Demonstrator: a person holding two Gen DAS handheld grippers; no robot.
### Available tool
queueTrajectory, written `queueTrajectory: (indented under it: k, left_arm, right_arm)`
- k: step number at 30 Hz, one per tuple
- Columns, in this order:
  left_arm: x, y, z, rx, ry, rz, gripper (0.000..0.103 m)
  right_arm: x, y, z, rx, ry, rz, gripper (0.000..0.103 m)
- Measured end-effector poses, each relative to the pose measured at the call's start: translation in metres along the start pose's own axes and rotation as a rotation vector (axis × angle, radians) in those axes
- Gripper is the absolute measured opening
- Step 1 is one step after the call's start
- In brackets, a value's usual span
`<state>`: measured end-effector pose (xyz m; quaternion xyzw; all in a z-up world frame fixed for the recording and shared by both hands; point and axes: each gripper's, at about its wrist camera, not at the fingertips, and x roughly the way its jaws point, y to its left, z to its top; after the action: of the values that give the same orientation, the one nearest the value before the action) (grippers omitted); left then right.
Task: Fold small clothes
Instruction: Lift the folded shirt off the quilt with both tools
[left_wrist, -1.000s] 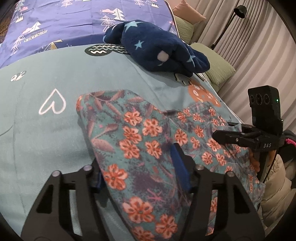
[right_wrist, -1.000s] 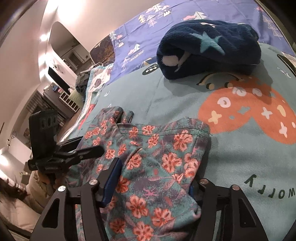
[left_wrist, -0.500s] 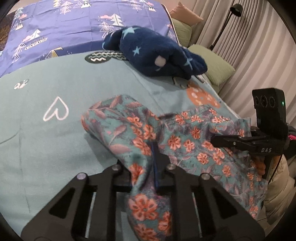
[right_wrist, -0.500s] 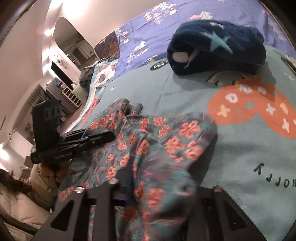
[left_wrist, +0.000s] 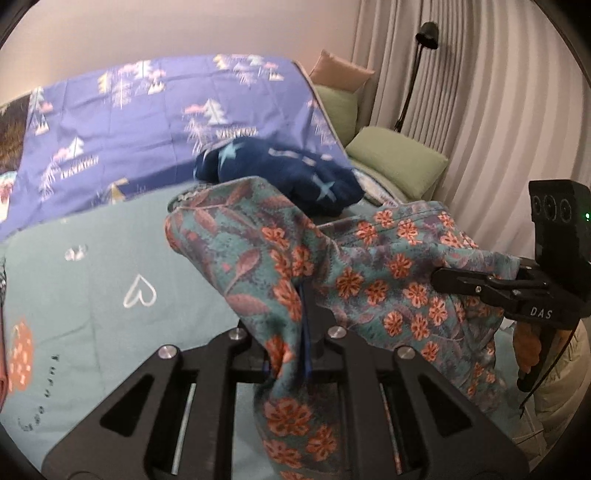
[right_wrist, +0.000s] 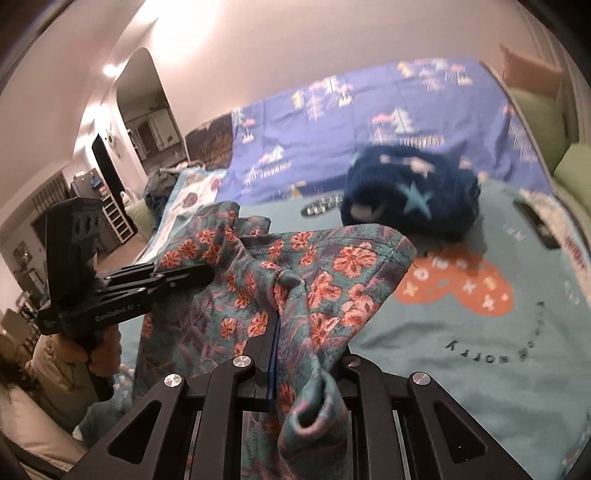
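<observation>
A small teal garment with orange flowers (left_wrist: 369, 273) hangs between my two grippers, lifted off the teal bed cover (left_wrist: 92, 288). My left gripper (left_wrist: 304, 332) is shut on one bunched edge of it. My right gripper (right_wrist: 275, 336) is shut on another edge of the floral garment (right_wrist: 325, 280). The right gripper also shows at the right of the left wrist view (left_wrist: 480, 286). The left gripper shows at the left of the right wrist view (right_wrist: 177, 277). Cloth droops below both sets of jaws.
A folded dark blue fleece with stars (left_wrist: 288, 177) lies further back on the bed. A purple tree-print sheet (left_wrist: 129, 122) covers the far part. Green cushions (left_wrist: 395, 162), a floor lamp (left_wrist: 424, 37) and curtains stand at the right.
Both grippers closed on the floral garment and then lifted it off the bed. Both views tilted up, so the wall and far bed now show.
</observation>
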<state>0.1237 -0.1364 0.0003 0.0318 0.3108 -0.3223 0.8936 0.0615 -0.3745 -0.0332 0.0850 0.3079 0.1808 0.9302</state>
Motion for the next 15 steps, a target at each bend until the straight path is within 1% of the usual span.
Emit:
queueTrajectory:
  k: [6,11,15]
  left_arm:
    - [-0.041,-0.019,0.011,0.048,-0.076,0.004,0.013]
    - [-0.071,-0.041,0.021,0.11,-0.127,0.017,0.012]
    - [-0.088,-0.053,0.03,0.141,-0.176,0.028,0.012]
  right_arm:
    - [-0.044,0.032,0.001,-0.064,-0.078,-0.08,0.015]
    - [-0.076,0.051,0.005,-0.055,-0.109,-0.183,0.014]
    - [-0.1,0.067,0.013,-0.078,-0.162,-0.225,0.014]
